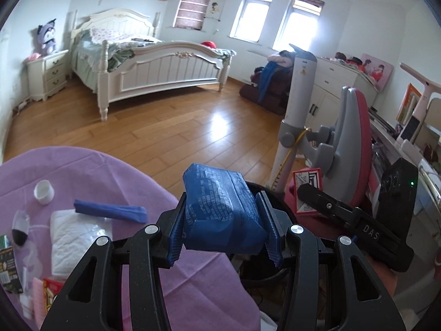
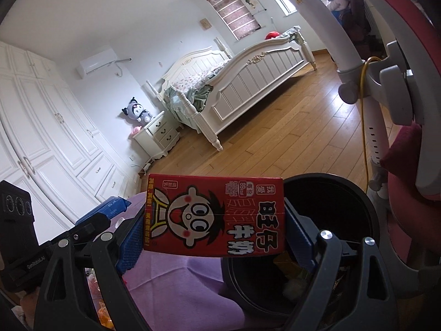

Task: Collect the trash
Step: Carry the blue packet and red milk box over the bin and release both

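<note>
So the left gripper [image 1: 223, 229] has its jaws clamped on a crumpled blue plastic wrapper pack [image 1: 220, 209], held low in the center of the left wrist view, over the edge of the purple-clothed surface [image 1: 115, 171]. The right gripper [image 2: 217, 237] is squeezing a red milk carton with a cartoon face [image 2: 213, 215] between its blue pads, bottom center of the right wrist view, with the round black trash bin [image 2: 355, 201] just behind it to the lower right. Still lying on the purple cloth at the lower left of the left view: a folded blue wrapper strip [image 1: 110, 211], a white tissue packet [image 1: 75, 237] under it, and a small white cap [image 1: 43, 191]. Further back there's wooden floor [image 1: 171, 129], then a white bed [image 1: 154, 66] in the upper left.
</note>
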`<state>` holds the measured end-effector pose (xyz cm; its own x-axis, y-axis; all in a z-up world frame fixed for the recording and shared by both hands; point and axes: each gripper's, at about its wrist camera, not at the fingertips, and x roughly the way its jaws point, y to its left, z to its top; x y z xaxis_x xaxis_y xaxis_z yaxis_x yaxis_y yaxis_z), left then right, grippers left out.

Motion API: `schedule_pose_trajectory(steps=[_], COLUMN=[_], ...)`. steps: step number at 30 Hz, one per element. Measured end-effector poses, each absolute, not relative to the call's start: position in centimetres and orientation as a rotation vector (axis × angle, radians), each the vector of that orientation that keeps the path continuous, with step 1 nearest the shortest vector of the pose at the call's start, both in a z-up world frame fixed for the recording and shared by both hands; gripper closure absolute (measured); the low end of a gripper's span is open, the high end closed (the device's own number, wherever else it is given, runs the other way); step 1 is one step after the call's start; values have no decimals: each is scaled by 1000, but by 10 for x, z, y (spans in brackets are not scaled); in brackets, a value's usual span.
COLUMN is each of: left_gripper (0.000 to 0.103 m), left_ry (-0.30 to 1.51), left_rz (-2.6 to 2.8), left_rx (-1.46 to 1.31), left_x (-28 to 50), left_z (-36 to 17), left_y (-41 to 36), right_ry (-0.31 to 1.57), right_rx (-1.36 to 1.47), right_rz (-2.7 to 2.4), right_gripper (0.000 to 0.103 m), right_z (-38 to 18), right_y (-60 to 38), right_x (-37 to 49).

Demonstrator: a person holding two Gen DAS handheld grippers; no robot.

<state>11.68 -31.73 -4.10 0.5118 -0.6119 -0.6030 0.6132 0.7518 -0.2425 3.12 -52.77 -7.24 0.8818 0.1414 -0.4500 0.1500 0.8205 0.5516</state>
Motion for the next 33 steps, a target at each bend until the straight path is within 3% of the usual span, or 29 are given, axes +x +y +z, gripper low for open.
schedule_pose_trajectory(steps=[27, 28, 30, 33], left_gripper=[54, 52, 34, 16], left_ry=[796, 792, 781, 751], left_rz=[-837, -831, -829, -827], left_rx=[152, 157, 157, 162], left_x=[132, 132, 132, 129], left_z=[-76, -76, -73, -67], left_y=[-412, -413, -414, -413], right_ry=[575, 577, 582, 597], right_rx=[767, 774, 776, 761], right_rz=[-103, -103, -107, -138], right_gripper=[17, 16, 16, 15], right_z=[-139, -140, -141, -139], right_y=[-591, -592, -595, -596], right_x=[30, 30, 30, 31])
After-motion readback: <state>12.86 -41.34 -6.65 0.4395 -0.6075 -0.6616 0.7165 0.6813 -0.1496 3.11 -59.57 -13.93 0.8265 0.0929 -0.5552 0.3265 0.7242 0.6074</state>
